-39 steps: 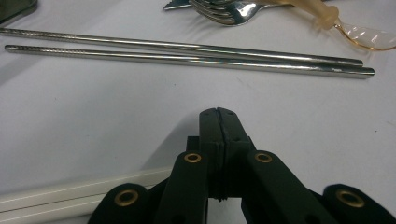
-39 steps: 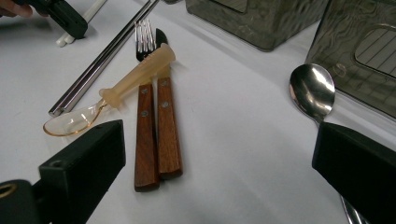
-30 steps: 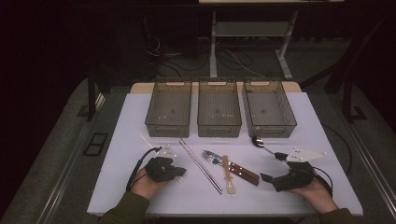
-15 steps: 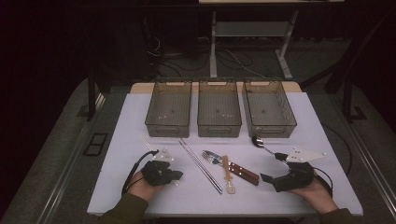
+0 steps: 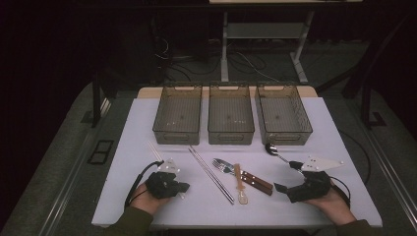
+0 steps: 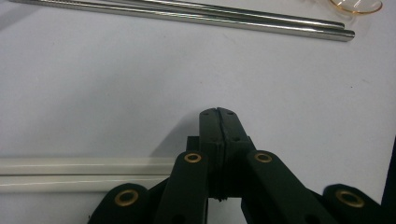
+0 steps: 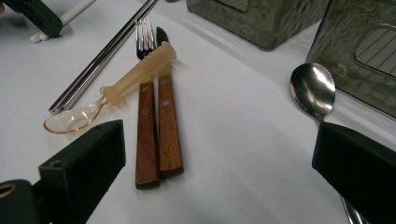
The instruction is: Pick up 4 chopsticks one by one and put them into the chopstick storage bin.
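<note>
**Both grippers rest near the cutlery on the white table**

Here, the left gripper (image 5: 183,188) sits low on the white table (image 5: 324,128) in the person's left hand (image 5: 145,198), its jaws pressed fully together with nothing between them. In the left gripper view the closed tips lie just above the 2 white chopsticks (image 6: 79,173), which run across beneath the jaws; whether they touch cannot be told. The 2 metal chopsticks (image 5: 211,174) lie farther off, side by side and slanted.

The right gripper (image 5: 287,177) rests at the table's right, jaws spread wide and empty. Between its jaws, in the right gripper view, lie the wooden-handled fork (image 7: 146,135) and wooden-handled knife (image 7: 170,135), handles side by side and touching. A clear amber spoon (image 7: 116,88) lies slanted across their metal ends. The metal spoon (image 7: 312,91) lies by the right jaw, its handle passing under it.

Beyond the cutlery stand 3 smoky clear bins (image 5: 231,115) in a row, side by side.
</note>
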### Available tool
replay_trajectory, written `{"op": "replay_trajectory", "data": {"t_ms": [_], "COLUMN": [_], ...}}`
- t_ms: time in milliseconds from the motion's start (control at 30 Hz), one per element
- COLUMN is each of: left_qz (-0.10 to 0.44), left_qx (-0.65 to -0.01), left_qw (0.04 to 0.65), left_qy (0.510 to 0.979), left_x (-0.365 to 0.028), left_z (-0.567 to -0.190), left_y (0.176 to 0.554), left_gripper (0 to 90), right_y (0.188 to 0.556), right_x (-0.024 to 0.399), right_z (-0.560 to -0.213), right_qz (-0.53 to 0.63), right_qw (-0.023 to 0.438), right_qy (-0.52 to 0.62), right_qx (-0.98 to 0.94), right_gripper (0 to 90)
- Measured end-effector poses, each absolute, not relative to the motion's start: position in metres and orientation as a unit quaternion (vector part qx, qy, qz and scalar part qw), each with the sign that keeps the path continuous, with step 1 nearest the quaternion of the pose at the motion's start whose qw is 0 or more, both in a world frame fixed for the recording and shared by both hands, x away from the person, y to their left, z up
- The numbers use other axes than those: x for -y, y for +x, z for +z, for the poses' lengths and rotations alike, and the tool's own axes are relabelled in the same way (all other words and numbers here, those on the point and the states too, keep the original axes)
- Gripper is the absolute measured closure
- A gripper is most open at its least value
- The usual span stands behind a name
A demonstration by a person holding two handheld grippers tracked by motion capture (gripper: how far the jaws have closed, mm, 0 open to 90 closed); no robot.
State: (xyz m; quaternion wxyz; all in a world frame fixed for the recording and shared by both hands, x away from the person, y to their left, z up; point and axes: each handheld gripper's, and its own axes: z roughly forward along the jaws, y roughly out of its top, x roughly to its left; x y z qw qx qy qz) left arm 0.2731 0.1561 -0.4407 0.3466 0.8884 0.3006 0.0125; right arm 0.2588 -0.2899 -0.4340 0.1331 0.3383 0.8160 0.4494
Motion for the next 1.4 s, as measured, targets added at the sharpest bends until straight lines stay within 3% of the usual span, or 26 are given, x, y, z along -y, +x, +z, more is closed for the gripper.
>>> {"op": "replay_trajectory", "data": {"t_ms": [900, 1033, 1200, 1400], "left_qz": [0.012, 0.025, 0.062, 0.120], "left_qx": [-0.310, -0.319, -0.355, -0.409], "left_qw": [0.348, 0.358, 0.380, 0.369], "left_qy": [0.885, 0.877, 0.852, 0.826], "left_x": [-0.172, -0.174, -0.186, -0.207], "left_z": [-0.440, -0.436, -0.426, -0.416], "left_y": [0.257, 0.258, 0.268, 0.291], "left_gripper": [88.7, 83.0, 69.5, 62.5], "right_y": [0.259, 0.259, 0.259, 0.259], "right_x": [0.289, 0.289, 0.289, 0.289], "right_z": [-0.435, -0.435, -0.435, -0.435], "right_qz": [0.447, 0.447, 0.446, 0.446], "right_qw": [0.134, 0.133, 0.133, 0.134], "right_qy": [0.337, 0.337, 0.338, 0.338], "right_qx": [-0.817, -0.818, -0.818, -0.818], "right_gripper": [2.5, 2.5, 2.5, 2.5]}}
